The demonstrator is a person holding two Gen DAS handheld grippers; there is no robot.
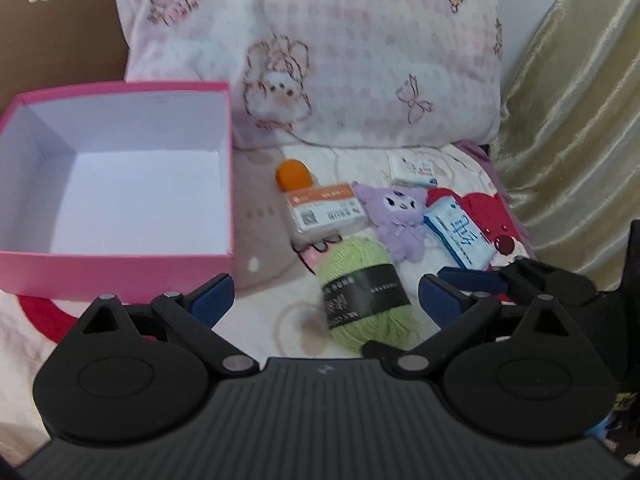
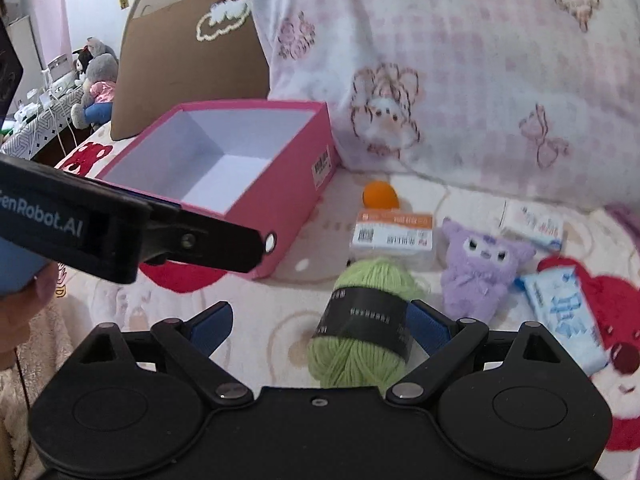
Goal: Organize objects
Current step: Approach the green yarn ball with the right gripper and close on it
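An open pink box (image 1: 116, 270) with a white inside stands on the bed at left, also in the right wrist view (image 2: 296, 196). A green yarn ball (image 2: 368, 320) with a black label lies between my right gripper's (image 2: 320, 324) open fingers, against the right pad. My left gripper (image 1: 326, 298) is open just in front of the same yarn ball (image 1: 360, 292), holding nothing. Behind it lie an orange ball (image 1: 294, 176), an orange-and-white packet (image 1: 324, 212), a purple plush (image 1: 400, 216), a blue tissue pack (image 1: 460, 236) and a small white packet (image 1: 412, 168).
A pink patterned pillow (image 1: 340, 60) rises behind the objects. Brown cardboard (image 2: 188, 64) stands behind the box, and a gold curtain (image 1: 580, 120) hangs at right. One left gripper finger (image 2: 224, 240) crosses the right wrist view. Stuffed toys (image 2: 96, 80) sit on a far table.
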